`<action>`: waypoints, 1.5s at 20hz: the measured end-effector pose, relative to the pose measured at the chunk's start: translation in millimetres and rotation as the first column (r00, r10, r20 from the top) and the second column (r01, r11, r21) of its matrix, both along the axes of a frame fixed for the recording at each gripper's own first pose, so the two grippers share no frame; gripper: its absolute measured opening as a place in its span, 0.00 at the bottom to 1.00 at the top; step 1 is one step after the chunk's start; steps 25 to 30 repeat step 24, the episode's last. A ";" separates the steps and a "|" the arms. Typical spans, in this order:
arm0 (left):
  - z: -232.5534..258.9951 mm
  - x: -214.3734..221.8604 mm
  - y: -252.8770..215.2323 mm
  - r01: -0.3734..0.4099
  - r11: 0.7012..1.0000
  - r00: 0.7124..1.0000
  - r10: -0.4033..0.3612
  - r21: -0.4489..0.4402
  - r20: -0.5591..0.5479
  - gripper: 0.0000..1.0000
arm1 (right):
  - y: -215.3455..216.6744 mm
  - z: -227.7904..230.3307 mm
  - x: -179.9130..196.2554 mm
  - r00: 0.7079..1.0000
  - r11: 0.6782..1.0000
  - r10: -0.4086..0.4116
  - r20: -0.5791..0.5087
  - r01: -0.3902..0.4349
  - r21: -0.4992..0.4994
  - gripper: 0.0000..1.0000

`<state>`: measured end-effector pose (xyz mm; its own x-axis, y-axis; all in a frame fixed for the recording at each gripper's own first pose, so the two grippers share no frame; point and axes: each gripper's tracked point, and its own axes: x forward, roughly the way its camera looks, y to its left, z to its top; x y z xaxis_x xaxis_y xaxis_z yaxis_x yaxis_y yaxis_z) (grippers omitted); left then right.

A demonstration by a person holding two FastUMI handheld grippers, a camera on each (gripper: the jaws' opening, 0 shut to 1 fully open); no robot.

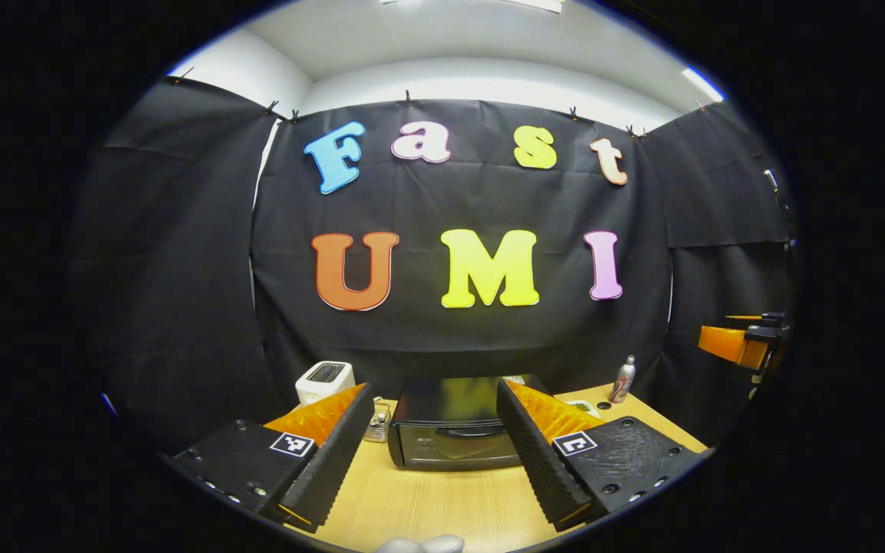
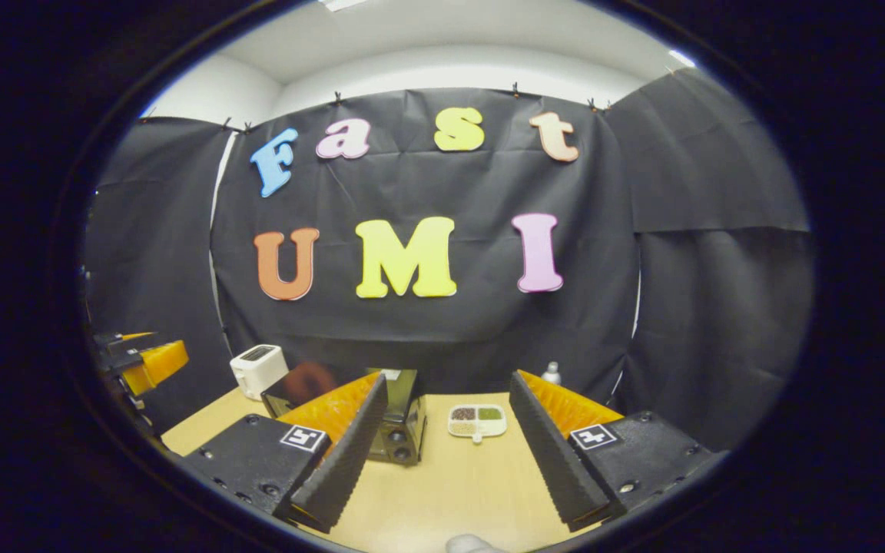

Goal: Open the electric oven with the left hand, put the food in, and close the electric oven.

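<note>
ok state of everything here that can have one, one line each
electric oven: door closed, standing on the table
left gripper: open, holding nothing
right gripper: open, holding nothing
food tray: on the table beside the oven, compartments filled
toaster: upright left of the oven, slots up
bottle: upright, cap on

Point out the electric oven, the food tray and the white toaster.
electric oven (image 1: 454, 448), left gripper view, on its closed glass door.
food tray (image 2: 477, 421), right gripper view, on its middle divider.
white toaster (image 2: 258, 370), right gripper view, on its front face.
</note>
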<state>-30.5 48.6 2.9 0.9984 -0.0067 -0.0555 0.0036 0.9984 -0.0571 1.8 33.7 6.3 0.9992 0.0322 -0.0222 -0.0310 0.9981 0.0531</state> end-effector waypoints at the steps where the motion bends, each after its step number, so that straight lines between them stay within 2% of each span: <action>1: 3.1 -7.0 4.3 -0.005 1.000 1.000 0.005 -0.002 0.007 0.97 | 1.2 5.1 -4.1 1.000 1.000 -0.003 0.017 0.003 0.002 1.00; 2: 5.5 -11.6 10.3 -0.013 1.000 1.000 0.013 0.002 0.010 0.97 | 3.6 8.8 -7.8 1.000 1.000 -0.003 0.027 0.002 0.006 0.96; 9: 18.4 -23.3 15.7 -0.003 1.000 0.999 0.002 0.005 0.037 0.96 | 19.9 10.6 -29.1 0.999 1.000 0.010 0.040 -0.010 0.015 0.96; 21: 20.7 -29.2 1.5 0.045 0.999 0.998 -0.045 0.011 0.036 0.96 | 7.4 8.0 -44.3 0.999 0.999 -0.029 0.026 0.028 0.027 0.96; 30: 21.6 -31.3 0.8 0.047 0.999 0.998 -0.047 0.002 0.039 0.96 | 9.4 9.8 -48.0 0.999 0.999 -0.027 0.032 0.026 0.018 0.96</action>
